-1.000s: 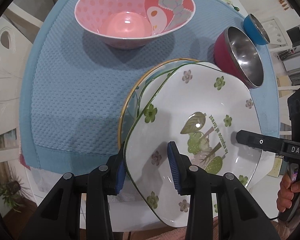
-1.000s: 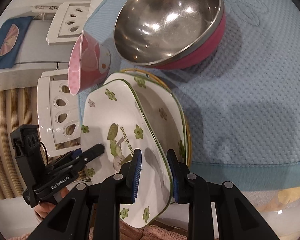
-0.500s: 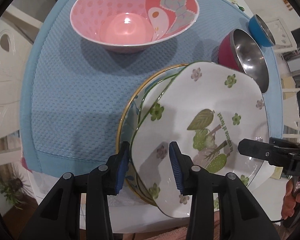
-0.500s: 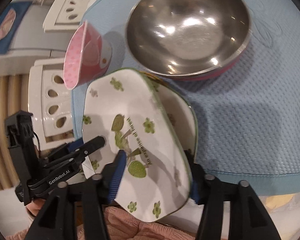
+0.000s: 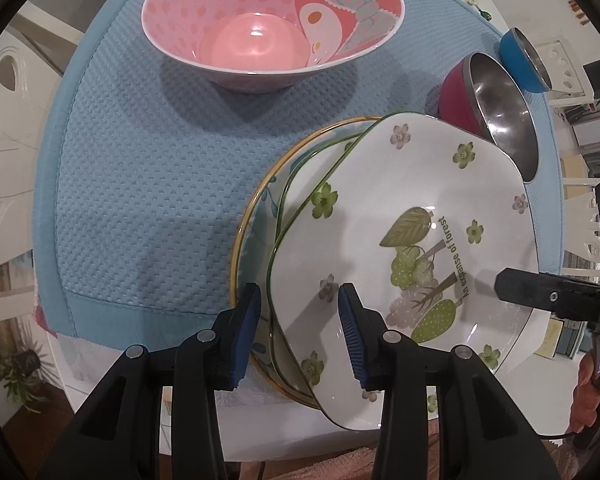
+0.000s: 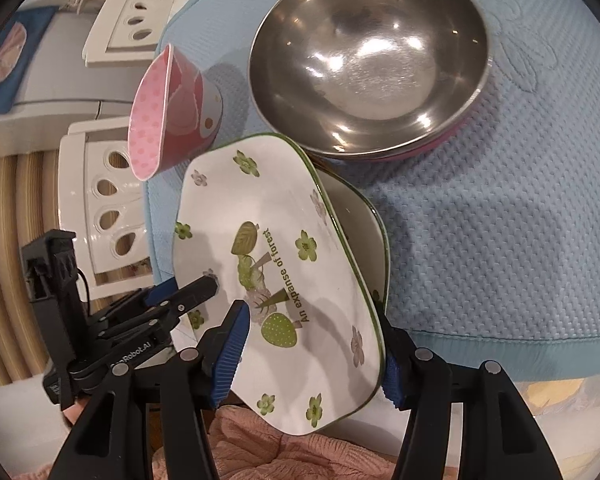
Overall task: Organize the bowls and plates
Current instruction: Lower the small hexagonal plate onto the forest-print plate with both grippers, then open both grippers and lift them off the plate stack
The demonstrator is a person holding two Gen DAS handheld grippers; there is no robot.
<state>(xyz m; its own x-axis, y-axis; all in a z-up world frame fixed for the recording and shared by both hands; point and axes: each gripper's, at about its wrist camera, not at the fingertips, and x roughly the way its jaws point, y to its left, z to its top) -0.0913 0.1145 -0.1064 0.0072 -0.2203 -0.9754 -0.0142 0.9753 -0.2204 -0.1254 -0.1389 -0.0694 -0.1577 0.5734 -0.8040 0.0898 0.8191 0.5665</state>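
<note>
Left wrist view: we see our left tool point(image 5: 299, 330) pads apart, straddling rim of floral plate point(image 5: 412, 216), which sits atop plate stack on blue mat point(image 5: 140, 200); pink bowl point(image 5: 272, 20) beyond.

Right wrist view: our right tool point(image 6: 314, 354) spread wide around plate's point(image 6: 272, 264) near edge; steel bowl point(image 6: 368, 56) behind.

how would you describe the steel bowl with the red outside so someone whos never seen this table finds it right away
Start at the light blue textured mat covering the table. At its edge away from the pink cartoon bowl, just beyond the stack of flowered plates, sits the steel bowl. It is the only one with a shiny bare-metal inside and a magenta-red shell; the smaller metal bowl behind it is blue outside.
</note>
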